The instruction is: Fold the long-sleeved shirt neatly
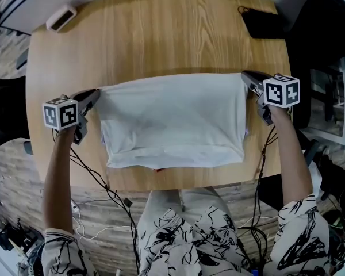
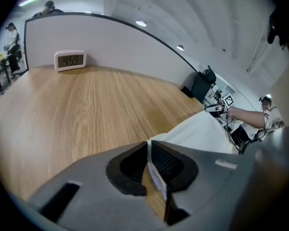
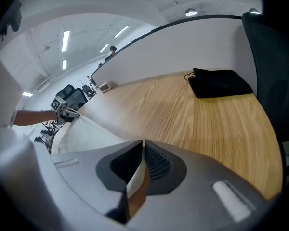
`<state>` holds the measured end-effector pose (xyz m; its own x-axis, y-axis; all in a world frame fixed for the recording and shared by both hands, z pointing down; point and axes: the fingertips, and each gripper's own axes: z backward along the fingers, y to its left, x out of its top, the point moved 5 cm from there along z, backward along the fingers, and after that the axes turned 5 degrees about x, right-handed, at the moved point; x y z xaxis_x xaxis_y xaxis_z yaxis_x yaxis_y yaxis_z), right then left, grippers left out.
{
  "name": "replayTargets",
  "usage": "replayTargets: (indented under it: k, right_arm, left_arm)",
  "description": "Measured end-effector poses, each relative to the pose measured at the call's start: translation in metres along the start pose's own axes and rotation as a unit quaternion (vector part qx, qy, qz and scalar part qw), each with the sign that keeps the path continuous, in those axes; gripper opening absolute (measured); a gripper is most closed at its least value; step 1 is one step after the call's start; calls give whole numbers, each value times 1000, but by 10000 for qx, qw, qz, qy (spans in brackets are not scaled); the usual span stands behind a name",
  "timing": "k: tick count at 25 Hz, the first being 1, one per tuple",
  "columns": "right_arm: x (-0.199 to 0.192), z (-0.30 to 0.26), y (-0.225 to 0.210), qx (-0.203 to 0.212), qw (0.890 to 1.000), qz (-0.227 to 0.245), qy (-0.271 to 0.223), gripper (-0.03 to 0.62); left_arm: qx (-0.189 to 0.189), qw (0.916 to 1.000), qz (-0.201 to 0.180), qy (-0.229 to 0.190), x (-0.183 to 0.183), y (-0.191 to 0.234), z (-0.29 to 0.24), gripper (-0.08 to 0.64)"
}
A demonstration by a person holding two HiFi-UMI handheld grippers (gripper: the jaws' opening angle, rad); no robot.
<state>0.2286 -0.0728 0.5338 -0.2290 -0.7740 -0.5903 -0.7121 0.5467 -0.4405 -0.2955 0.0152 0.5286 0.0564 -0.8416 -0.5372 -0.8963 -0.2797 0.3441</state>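
We think the white cloth shirt [image 1: 172,117] is soft, light and floppy, so our left claw [image 1: 96,94] and right claw [image 1: 246,77] each pinch shut on a far corner.

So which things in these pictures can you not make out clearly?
Every view: sleeves of the white long-sleeved shirt, covered by the folded cloth.
Head view: small red spot at the shirt's near edge, mostly under the cloth, too small to name.
Head and right gripper views: flat black object, too dark to identify.
Head view: small white clock, display too small to read.
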Motion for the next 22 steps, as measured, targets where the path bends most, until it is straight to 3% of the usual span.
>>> replayTargets:
  k: [1, 3, 6, 9, 12, 14, 17, 22]
  right_arm:
    - [-1, -1, 1, -20, 10000, 53, 36, 34]
    - [-1, 4, 5, -35, 9997, 236, 70, 113]
    - [-4, 29, 23, 99, 9975, 693, -99, 235]
    - [-21, 63, 62, 505, 9886, 1381, -330, 256]
    - [-61, 81, 110, 1137, 9726, 2027, -83, 253]
    - [-93, 83, 132, 1437, 9634, 2249, 258, 250]
    - [-134, 82, 147, 1716, 9582, 2192, 666, 250]
    - [-173, 76, 158, 1823, 9503, 2230, 1185, 252]
  left_arm:
    - [-70, 10000, -49, -26, 0, -2, 0, 59]
    - [-206, 9993, -250, -163, 0, -8, 9, 217]
    - [-313, 9917, -1182, -399, -13, -30, 44, 283]
    - [-816, 9720, -2190, -242, -49, -73, 78, 280]
    - [-1324, 9458, -2934, 430, -106, -109, 92, 248]
    - [-1567, 9341, -3105, 808, -139, -116, 94, 224]
    - [-1856, 9262, -3080, 1133, -168, -119, 89, 218]
    - [-1849, 9223, -3146, 1273, -178, -122, 72, 229]
